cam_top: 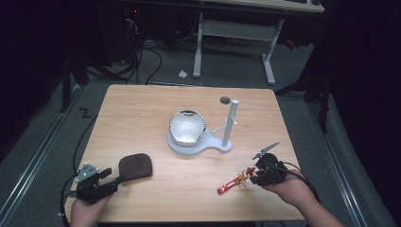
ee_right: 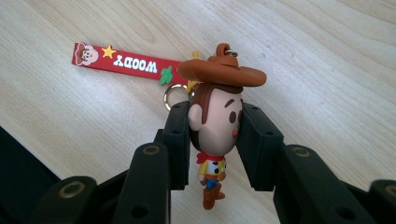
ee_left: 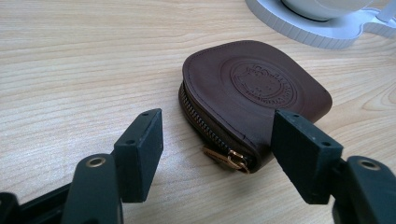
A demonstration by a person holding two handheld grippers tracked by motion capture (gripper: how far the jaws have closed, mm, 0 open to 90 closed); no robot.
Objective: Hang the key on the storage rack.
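Brown zip pouch [ee_left: 252, 93] flat on the table [cam_top: 142, 118], between the wide-set jaws of the left hand-held gripper [ee_left: 219, 158]; may skid if nudged off-centre. Woody keychain [ee_right: 215, 126] pinched by the head in the right hand-held gripper [ee_right: 215, 144]; could slip, red strap [ee_right: 121, 60] dragging.

- Left gripper [cam_top: 109, 180] sits low at the table's [cam_top: 142, 109] near left corner, held in a hand [cam_top: 87, 210], fingers [ee_left: 140, 151] spread wide apart.
- Right gripper [cam_top: 250, 176] sits near the table's near right edge, held in a hand [cam_top: 288, 189], fingers [ee_right: 180, 140] pressed in on a small figure's head.
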